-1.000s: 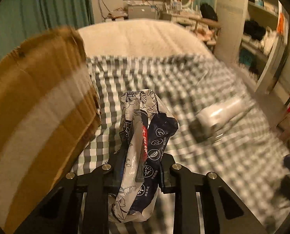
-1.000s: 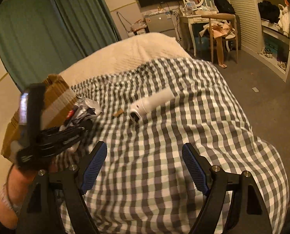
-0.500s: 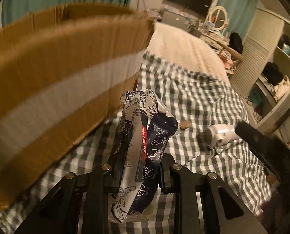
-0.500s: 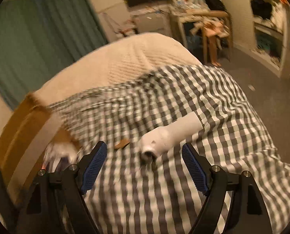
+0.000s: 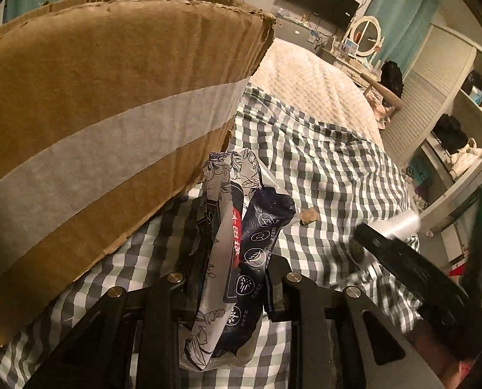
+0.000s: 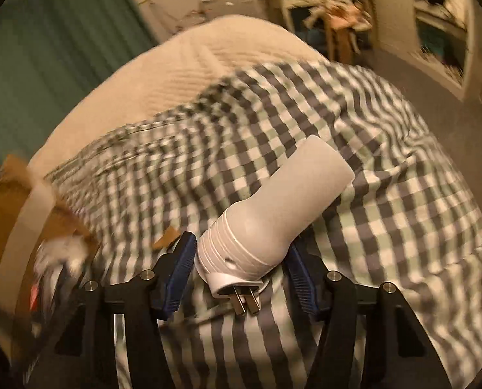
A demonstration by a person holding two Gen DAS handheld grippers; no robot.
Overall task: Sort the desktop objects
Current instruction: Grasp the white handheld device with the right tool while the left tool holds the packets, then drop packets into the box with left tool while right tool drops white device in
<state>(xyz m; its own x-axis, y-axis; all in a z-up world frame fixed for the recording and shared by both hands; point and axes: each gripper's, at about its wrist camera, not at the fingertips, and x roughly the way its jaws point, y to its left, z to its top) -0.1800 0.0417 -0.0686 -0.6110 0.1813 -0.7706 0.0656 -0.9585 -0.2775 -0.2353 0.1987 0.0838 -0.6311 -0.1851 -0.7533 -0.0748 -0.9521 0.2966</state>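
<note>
White plug-in night light (image 6: 273, 220) sits between parted right gripper (image 6: 241, 267) fingers, needs closing; left gripper (image 5: 234, 278) clamps crinkly printed packet (image 5: 237, 243) beside brown cardboard box (image 5: 104, 97).

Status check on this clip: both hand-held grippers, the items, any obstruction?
Left hand-held gripper shut on wipes packet, beside cardboard box. Right hand-held gripper open, straddling white plug-in lamp on checked blanket. Nothing blocking.

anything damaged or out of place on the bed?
The cardboard box has a ragged, torn top edge. A small brown scrap, possibly cardboard, lies loose on the checked cover. The white plug-in device lies on its side, prongs bare, between the open right gripper pads.
</note>
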